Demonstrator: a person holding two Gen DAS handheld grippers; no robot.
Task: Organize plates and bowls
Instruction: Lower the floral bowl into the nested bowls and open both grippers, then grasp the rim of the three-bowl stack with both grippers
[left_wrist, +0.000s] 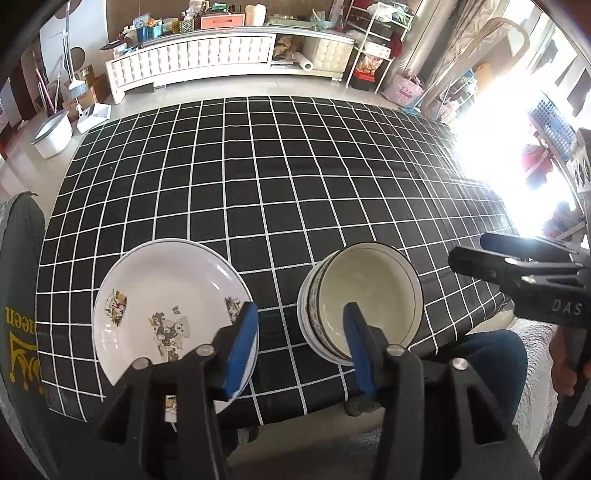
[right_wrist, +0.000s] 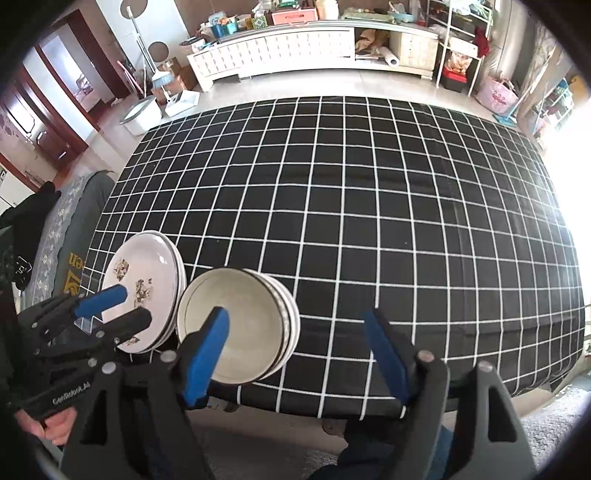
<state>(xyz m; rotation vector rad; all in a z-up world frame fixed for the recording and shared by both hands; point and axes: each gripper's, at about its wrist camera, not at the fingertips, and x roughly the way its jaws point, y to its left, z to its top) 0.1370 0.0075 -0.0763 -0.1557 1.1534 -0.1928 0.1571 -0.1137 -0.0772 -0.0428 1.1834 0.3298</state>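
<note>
Plates and bowls stacked side by side at the table's near edge.

We see the stack of plates (left_wrist: 166, 306) just left of the stack of bowls (left_wrist: 365, 299) on the black checked tablecloth (left_wrist: 295, 177). Our left gripper (left_wrist: 299, 350) hangs above them, jaws apart and empty; our right gripper (right_wrist: 295, 354) also stands wide apart, holding nothing.
</note>
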